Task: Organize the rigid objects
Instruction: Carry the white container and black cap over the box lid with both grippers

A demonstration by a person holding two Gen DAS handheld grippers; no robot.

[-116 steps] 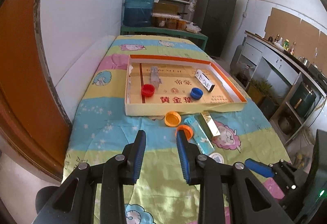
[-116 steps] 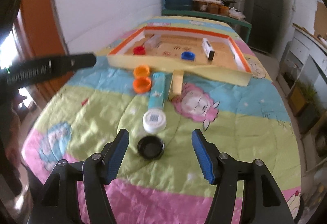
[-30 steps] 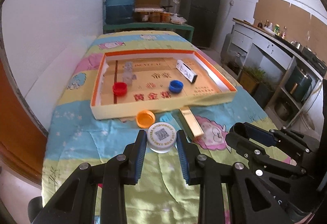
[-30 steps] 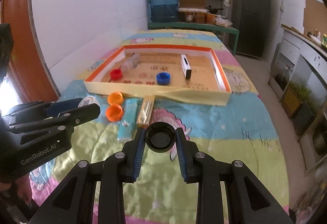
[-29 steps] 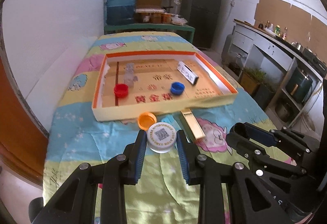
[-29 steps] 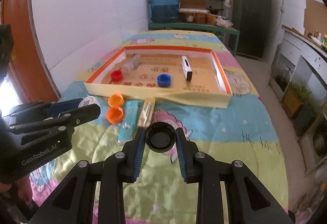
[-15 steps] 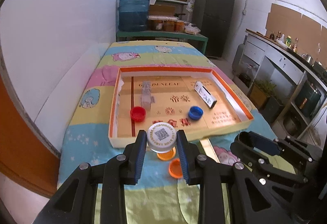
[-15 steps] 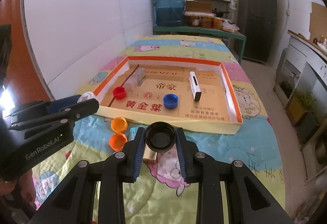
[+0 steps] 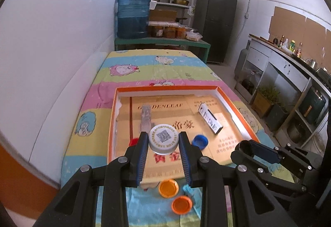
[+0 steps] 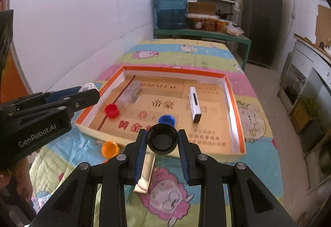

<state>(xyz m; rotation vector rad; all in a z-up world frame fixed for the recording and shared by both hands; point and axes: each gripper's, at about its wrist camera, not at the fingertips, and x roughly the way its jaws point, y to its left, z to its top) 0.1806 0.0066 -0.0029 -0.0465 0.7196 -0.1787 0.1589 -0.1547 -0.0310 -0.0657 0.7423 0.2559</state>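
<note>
My left gripper (image 9: pixel 163 143) is shut on a white cap with a QR code (image 9: pixel 163 138) and holds it above the near left part of the orange-rimmed box lid (image 9: pixel 227 98). My right gripper (image 10: pixel 162 140) is shut on a black cap (image 10: pixel 162 141) and holds it over the lid's near edge (image 10: pixel 238 150). Inside the lid lie a red cap (image 10: pixel 111 110), a blue cap (image 10: pixel 166 119), a clear block (image 10: pixel 129 97) and a white stick (image 10: pixel 194 103). Two orange caps (image 9: pixel 168 188) (image 9: pixel 182 204) and a gold bar (image 10: pixel 144 177) lie on the quilt in front of it.
The lid sits on a table covered with a striped cartoon quilt (image 9: pixel 157 69). A white wall (image 9: pixel 62 51) runs along the left. A blue water jug (image 9: pixel 133 15), shelves and a dark fridge (image 9: pixel 216 22) stand beyond the table. A counter (image 9: pixel 289 65) is at the right.
Both grippers, first open near the quilt, closed on their caps, lifted them and moved forward over the lid's near part.
</note>
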